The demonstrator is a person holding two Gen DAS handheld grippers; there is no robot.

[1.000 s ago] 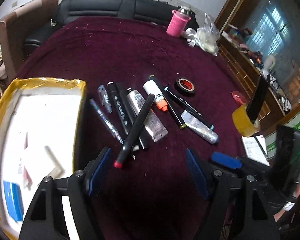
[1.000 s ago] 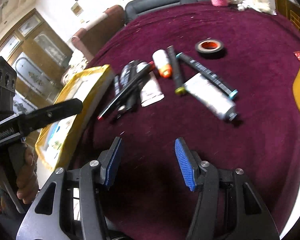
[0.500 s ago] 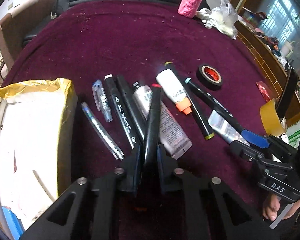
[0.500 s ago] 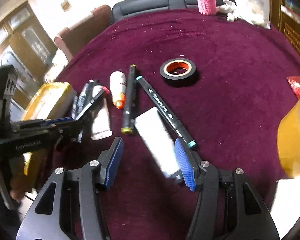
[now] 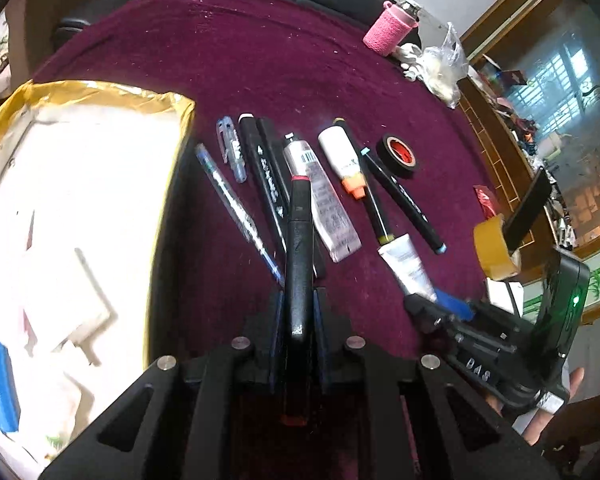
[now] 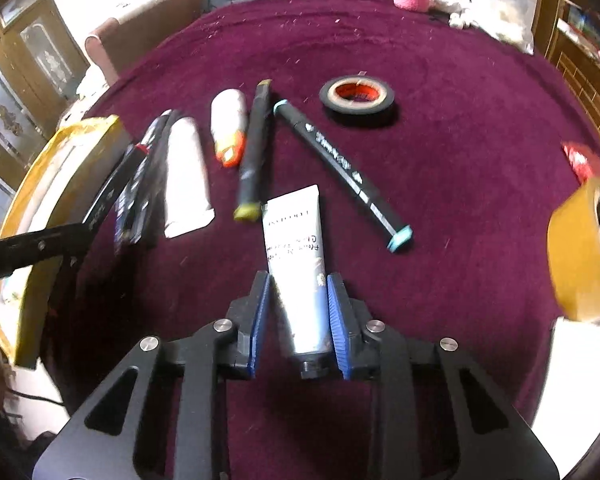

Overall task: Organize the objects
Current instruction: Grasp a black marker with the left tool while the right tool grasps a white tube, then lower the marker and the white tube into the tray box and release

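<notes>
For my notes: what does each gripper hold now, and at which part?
The left gripper is shut on the black marker, near its lower end. The right gripper is closing around the white tube, near its cap end.

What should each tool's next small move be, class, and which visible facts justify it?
Probably: the left tool, already shut on the red-capped black marker, lifts it toward the yellow-rimmed box. The right tool is closing around the white tube, with a gap still showing at one pad, so it should likely finish gripping before lifting.

Fuzzy maroon tablecloth [image 6: 460, 184]; glossy plastic tube [image 6: 296, 248].
</notes>
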